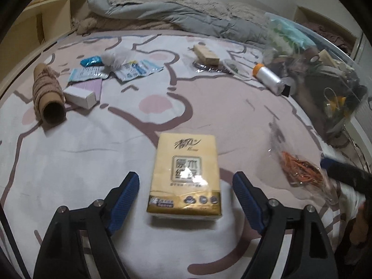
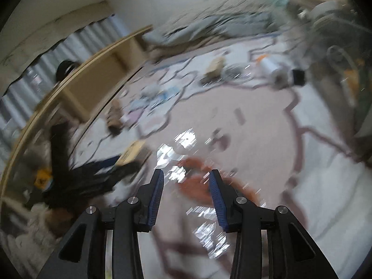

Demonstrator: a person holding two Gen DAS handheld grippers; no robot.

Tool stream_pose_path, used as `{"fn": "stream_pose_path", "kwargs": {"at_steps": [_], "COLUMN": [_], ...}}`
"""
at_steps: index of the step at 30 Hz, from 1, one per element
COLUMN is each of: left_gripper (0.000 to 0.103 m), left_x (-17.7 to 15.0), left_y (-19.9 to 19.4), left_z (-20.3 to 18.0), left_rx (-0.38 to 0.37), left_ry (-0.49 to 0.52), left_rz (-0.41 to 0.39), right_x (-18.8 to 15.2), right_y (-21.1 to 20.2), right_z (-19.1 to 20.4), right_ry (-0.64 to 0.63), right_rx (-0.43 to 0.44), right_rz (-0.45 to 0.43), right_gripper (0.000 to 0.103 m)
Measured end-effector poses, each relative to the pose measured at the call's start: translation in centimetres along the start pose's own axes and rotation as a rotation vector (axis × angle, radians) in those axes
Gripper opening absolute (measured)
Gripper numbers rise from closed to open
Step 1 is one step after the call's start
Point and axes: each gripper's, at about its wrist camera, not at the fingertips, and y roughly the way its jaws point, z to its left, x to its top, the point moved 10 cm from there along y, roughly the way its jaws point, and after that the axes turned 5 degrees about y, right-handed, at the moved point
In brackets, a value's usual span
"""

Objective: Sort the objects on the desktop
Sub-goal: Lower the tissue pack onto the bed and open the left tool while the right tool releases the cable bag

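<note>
Yellow tissue pack (image 1: 184, 176) lies flat on the bed sheet (image 1: 69, 174), between the spread fingers of your left gripper (image 1: 186, 183); neither pad touches it. Right of the tissue pack, your right gripper (image 2: 185, 181) is clamped on a clear bag of orange rubber bands (image 1: 302, 169), lifted off the sheet. Beyond the tissue pack, toward the left, lies a rope-wound cardboard tube (image 1: 47, 95).
</note>
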Motion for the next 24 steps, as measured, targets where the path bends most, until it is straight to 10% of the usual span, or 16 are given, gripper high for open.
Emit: {"fn": "stream_pose_path", "kwargs": {"at_steps": [9, 19, 24], "left_gripper": [0.083, 0.083, 0.084], "left_x": [-1.8, -2.0, -1.5], "left_y": [-0.9, -1.0, -1.9], "left_z": [2.0, 8.0, 8.4], "left_rx": [0.072, 0.258, 0.156], "left_ry": [0.028, -0.110, -0.206], "left_rz": [0.067, 0.078, 0.027], "right_x": [-4.1, -3.4, -2.5], "right_y": [1.4, 1.7, 1.3], "right_z": [4.9, 0.1, -1.8], "right_ry": [-0.147, 0.021, 0.073], "right_rx": [0.092, -0.004, -0.068], "right_rz": [0.142, 0.136, 0.088], "right_gripper": [0.041, 0.041, 0.041]}}
